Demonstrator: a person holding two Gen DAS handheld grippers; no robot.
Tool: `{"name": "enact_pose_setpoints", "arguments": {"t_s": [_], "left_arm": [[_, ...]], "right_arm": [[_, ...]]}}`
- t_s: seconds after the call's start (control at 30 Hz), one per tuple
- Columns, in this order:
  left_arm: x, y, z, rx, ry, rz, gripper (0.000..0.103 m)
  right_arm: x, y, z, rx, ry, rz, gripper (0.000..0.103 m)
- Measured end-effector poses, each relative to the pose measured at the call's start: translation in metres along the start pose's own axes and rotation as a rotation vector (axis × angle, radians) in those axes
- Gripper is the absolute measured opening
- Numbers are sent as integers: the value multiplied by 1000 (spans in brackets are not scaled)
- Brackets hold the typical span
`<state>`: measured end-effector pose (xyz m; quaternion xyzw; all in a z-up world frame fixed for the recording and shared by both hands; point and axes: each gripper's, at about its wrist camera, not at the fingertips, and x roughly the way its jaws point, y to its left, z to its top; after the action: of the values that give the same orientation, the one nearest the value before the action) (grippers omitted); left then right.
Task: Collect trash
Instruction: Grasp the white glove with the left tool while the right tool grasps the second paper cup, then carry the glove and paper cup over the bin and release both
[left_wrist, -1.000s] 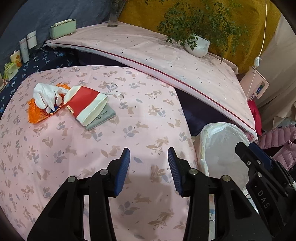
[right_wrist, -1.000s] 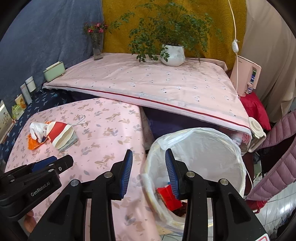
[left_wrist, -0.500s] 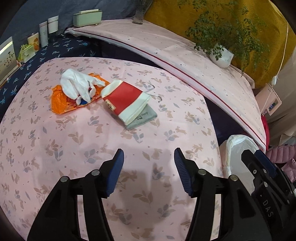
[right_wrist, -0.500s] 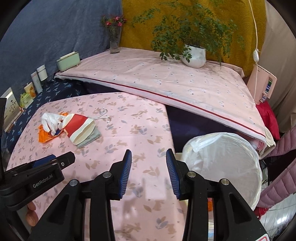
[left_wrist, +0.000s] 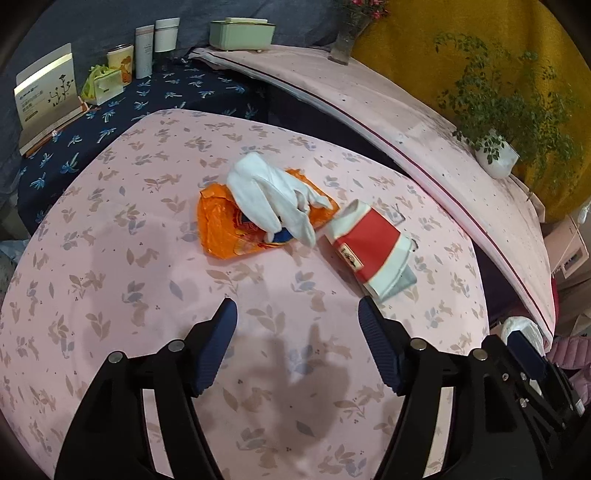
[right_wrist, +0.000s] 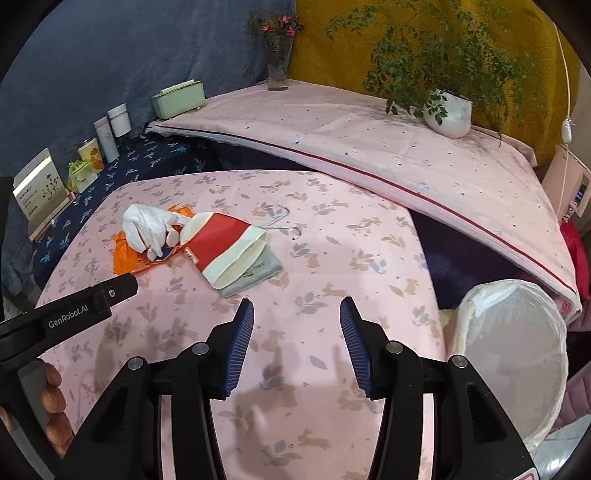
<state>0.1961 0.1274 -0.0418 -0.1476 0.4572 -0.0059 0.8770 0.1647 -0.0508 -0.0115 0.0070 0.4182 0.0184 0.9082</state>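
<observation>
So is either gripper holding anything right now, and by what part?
Nothing is held. The left gripper and right gripper are both open above the tablecloth.

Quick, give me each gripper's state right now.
Left gripper: open, holding nothing, above the pink tablecloth.
Right gripper: open, holding nothing.

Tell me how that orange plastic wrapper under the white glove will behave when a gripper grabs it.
The orange wrapper looks thin and crinkled, so probably floppy and very light. The white glove lies on it, so pulling it would likely drag or tip the glove off. Its glossy film may slip between the pads.
</observation>
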Motion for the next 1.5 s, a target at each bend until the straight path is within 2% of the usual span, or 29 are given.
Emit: {"name": "enact_pose_setpoints", "arguments": {"t_s": [0.2,0.47,0.53,0.7,0.73,0.77,0.83,0.93,1.2,1.5], "left_arm": [[17,10,27,-22,-7,-4,65],[61,9,50,-25,29,-16,62],[71,9,52,-23,42,-23,57],[87,12,55,-20,64,-48,26],[87,13,55,-18,63,-53,23],[87,13,55,-16,62,-56,20],[87,13,55,-9,58,-60,12],[83,12,54,7,51,-63,11],[52,-4,46,48,14,-85,10],[3,-47,28,100,-25,-134,10]], "right_arm": [[31,26,9,-2,27,63,47],[82,49,14,-13,78,111,48],[92,52,16,-11,87,118,48],[109,57,18,-4,97,143,47],[111,58,19,-4,95,142,46],[113,59,19,-5,91,140,44],[115,61,18,-9,93,150,29],[113,63,17,-16,86,162,19],[77,52,21,-12,27,151,7],[17,18,23,16,-60,112,6]]}}
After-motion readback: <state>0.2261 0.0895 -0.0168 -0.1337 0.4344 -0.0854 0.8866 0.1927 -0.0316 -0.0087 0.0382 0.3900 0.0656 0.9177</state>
